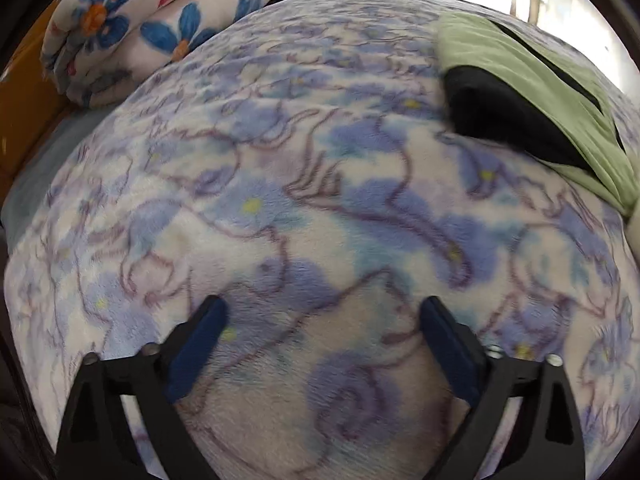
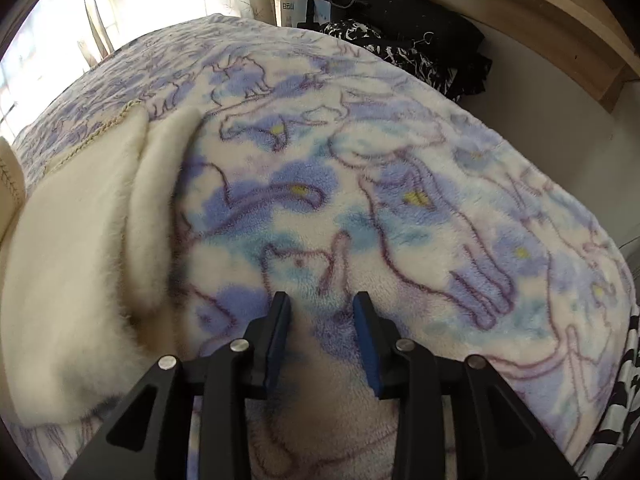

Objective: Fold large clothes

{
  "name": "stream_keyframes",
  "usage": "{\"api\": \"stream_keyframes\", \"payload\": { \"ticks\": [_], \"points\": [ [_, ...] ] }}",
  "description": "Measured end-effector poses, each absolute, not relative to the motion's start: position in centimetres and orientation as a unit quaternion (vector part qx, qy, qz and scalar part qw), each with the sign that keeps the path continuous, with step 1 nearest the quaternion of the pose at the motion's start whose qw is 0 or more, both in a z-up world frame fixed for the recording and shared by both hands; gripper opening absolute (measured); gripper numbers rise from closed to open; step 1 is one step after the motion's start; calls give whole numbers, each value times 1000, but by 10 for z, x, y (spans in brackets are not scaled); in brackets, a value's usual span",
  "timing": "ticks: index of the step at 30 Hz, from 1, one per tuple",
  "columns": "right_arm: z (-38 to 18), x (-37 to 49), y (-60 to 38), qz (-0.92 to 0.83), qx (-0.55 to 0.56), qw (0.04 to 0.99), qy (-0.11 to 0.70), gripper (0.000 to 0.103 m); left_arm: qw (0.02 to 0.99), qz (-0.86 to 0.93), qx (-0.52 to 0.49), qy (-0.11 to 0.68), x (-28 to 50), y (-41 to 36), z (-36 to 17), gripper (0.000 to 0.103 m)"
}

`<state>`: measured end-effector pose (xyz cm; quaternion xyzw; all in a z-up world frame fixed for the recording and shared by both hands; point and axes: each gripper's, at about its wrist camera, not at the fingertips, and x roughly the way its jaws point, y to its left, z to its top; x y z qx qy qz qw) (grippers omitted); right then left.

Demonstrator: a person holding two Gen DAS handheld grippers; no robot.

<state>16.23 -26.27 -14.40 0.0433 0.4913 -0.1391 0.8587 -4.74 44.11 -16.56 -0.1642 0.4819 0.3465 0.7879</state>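
Over the cat-print fleece blanket (image 1: 280, 184) both tools point down: the left gripper (image 1: 324, 320) gapes wide with nothing in it, the right gripper (image 2: 322, 308) stands part-open, empty, beside a cream garment (image 2: 80, 232); a green garment (image 1: 520, 80) lies well apart.

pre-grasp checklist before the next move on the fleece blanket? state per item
1. Left gripper open, nothing between the pads: ok.
2. Right gripper partly open, no cloth pinched: ok.
3. Both aimed down at the fleece blanket: ok.
4. Blanket edge in reach of either gripper: cannot tell; only the turned-back cream underside shows, left of the right gripper.
5. Green and black garment off the blanket: not ok, it lies on it.
6. Flowered bedding clear of the fold area: ok.
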Motion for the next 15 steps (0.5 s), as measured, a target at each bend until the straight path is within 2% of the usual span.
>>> {"api": "stream_keyframes", "payload": {
  "ticks": [4,8,9,10,11,15],
  "points": [
    [-135,155,-282,-124,99,870,466,33,776,397,-186,454,-66,470,-161,99],
    [-125,170,-301,-169,53,873,455,34,750,448,-184,451,-80,514,-161,99],
    [-125,176,-308,-177,52,871,455,35,743,459,-188,451,-84,524,-164,103],
    [-129,182,-316,-183,55,867,461,45,739,452,-213,451,-88,535,-172,103],
    [-137,190,-324,-179,67,858,476,49,740,442,-238,448,-94,540,-177,103],
    [-149,190,-328,-171,85,860,473,49,742,448,-226,444,-93,534,-178,103]
  ]
}}
